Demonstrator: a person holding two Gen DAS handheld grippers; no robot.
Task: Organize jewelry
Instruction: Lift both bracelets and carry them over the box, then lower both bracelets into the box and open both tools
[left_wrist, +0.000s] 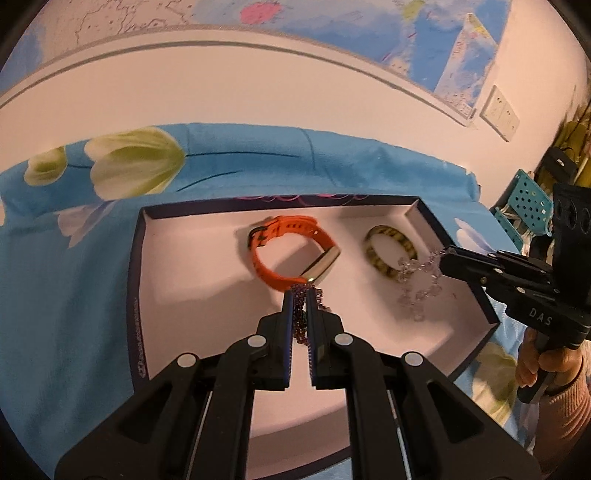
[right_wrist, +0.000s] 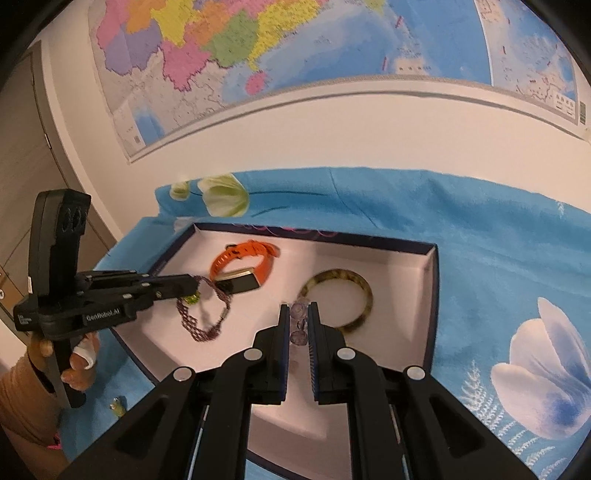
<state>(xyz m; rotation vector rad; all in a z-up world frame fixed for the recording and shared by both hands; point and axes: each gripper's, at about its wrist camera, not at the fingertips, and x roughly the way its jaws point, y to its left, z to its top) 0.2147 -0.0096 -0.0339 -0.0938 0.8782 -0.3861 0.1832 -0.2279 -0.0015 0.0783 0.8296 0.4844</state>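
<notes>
Jewelry tray with two bracelets held over it, one in each gripper.

Shallow white-lined tray (right_wrist: 430, 273) with dark rim, set on a blue flowered cloth (right_wrist: 498, 251) over the worktop, below a wall map (right_wrist: 258, 48). Lying in the tray: orange-strapped watch (left_wrist: 291, 251), toward the far side; mottled yellow-brown bangle (right_wrist: 364, 295), beside it and apart from it. Left gripper (left_wrist: 303, 295): jaws narrow, clamped on a purple woven bracelet (right_wrist: 207, 317) that hangs in a loop over the tray's near-left part, in front of the watch. Right gripper (right_wrist: 298, 314): jaws narrow, clamped on a clear pale-violet bead bracelet (left_wrist: 417, 284), its loop hanging over the tray by the bangle. A person's hand (right_wrist: 79, 365) grips the left handle.
</notes>
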